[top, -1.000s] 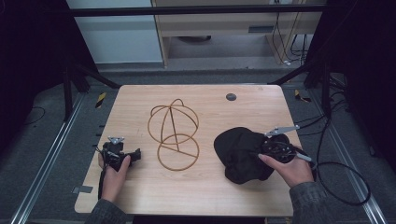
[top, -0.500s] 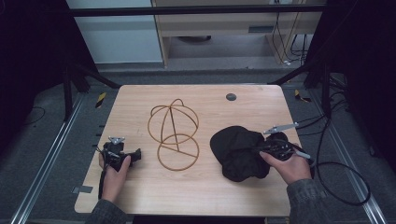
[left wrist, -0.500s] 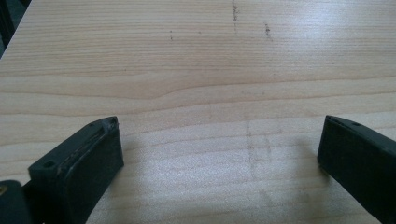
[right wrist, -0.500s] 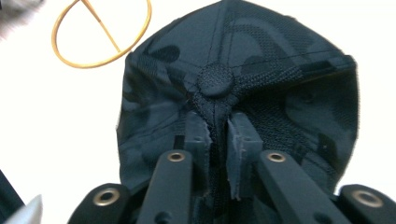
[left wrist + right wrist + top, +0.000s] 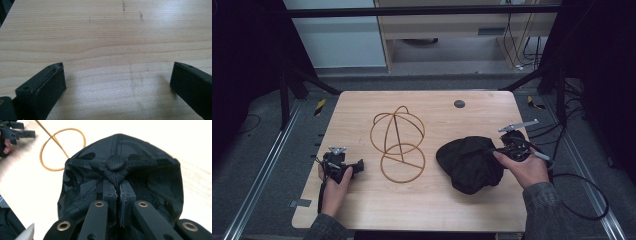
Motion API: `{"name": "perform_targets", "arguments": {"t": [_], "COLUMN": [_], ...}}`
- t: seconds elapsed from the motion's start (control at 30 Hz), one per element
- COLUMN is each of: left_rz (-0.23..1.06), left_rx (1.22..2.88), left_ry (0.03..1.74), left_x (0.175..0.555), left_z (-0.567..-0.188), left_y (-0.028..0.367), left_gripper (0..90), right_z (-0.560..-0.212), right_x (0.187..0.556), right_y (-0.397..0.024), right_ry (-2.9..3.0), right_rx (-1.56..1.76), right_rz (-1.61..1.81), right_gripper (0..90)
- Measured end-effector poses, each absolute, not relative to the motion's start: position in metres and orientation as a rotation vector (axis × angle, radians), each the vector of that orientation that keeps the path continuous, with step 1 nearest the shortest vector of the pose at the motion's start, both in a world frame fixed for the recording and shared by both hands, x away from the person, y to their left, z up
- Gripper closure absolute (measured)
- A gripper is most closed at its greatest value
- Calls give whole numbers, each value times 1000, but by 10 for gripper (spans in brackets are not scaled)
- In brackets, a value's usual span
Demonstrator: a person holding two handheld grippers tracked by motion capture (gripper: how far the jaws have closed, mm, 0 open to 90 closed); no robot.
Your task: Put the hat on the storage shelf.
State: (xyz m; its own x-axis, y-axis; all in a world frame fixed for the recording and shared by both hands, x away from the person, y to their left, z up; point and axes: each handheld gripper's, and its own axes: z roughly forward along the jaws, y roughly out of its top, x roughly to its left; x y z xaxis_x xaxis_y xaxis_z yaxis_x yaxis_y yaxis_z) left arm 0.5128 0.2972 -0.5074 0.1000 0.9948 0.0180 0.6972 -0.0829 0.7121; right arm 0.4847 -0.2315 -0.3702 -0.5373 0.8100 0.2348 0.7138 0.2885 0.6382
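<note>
Near edge of the table [image 5: 412, 210]: my two forearms come in from the bottom of the high view. My left hand [image 5: 334, 182] rests at the near left and holds the left gripper [image 5: 343, 166]. In the left gripper view its jaws stand wide apart over bare wood grain, nothing between them.

Near right: my right hand [image 5: 524, 167] carries the right gripper [image 5: 499, 150], which points left across the table. Its jaws have just been closing. In the right gripper view they stand pressed together with a fold of the black cap [image 5: 117, 182] pinched between the pads, just below the crown button [image 5: 115, 163].

The cap sits on the right half of the table, bunched into a dark mound [image 5: 469, 162]. Seen along the right gripper, the crown faces up with the button at top centre and the seams fanning out from it. I cannot pick out the brim, so I cannot tell which way the cap points or name a long axis.

Middle: the wire hat stand [image 5: 398, 142] lies just left of the cap, apart from it. Its flat ring is nearer me, its domed cage farther; nothing sits on it.

Far: a small dark disc [image 5: 459, 104] set in the tabletop.
</note>
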Motion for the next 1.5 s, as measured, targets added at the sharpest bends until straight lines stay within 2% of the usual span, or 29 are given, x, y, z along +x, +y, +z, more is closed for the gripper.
{"name": "perform_targets", "arguments": {"t": [0.23, 0.73, 1.07, 1.5], "left_rz": [711, 711, 708, 706], "left_rx": [1841, 1837, 1842, 1844], "left_ry": [1651, 1651, 1647, 1644], "left_x": [513, 513, 513, 512], "left_z": [-507, -508, -507, -507], "left_y": [297, 297, 297, 297], "left_gripper": [0, 0, 0, 0], "right_z": [-343, -260, -234, -226], "right_x": [484, 492, 502, 500], "right_y": [-231, -211, -200, -198], "right_ry": [2361, 2217, 2157, 2148], "right_rx": [1411, 1330, 1323, 1314], "right_rz": [1127, 1175, 1198, 1209], "right_gripper": [862, 864, 864, 865]}}
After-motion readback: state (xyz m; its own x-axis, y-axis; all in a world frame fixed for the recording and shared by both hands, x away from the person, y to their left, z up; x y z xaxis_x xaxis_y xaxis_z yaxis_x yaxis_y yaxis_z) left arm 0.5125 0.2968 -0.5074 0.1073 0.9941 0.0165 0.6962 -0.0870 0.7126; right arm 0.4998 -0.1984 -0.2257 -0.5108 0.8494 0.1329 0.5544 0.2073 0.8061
